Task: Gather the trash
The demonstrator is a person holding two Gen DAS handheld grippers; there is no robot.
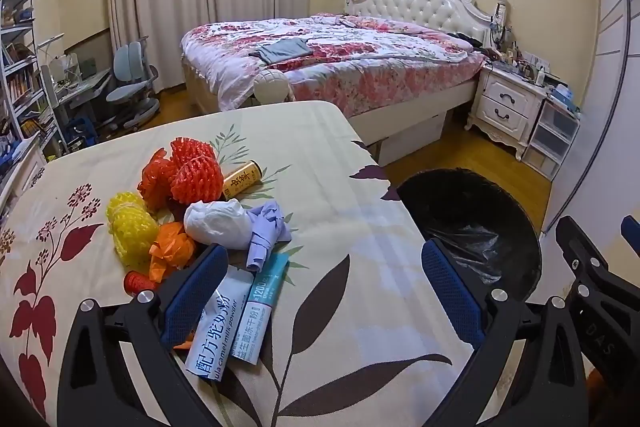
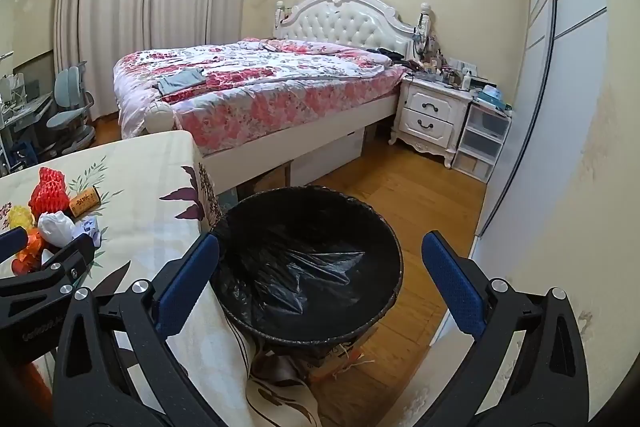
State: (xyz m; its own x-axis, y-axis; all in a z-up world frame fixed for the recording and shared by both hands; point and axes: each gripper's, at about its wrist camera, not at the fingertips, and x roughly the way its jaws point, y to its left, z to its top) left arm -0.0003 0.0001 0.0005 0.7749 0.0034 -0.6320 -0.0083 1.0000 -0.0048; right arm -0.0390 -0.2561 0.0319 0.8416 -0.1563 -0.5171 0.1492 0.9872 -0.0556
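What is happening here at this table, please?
A person holds two grippers to collect trash. Both are open and empty. The left gripper hovers over a heap on the floral tablecloth: red foam fruit net, yellow foam net, crumpled white tissue, white milk-powder sachet. The right gripper points at the round bin with black liner beside the table. Nothing lies in it yet.
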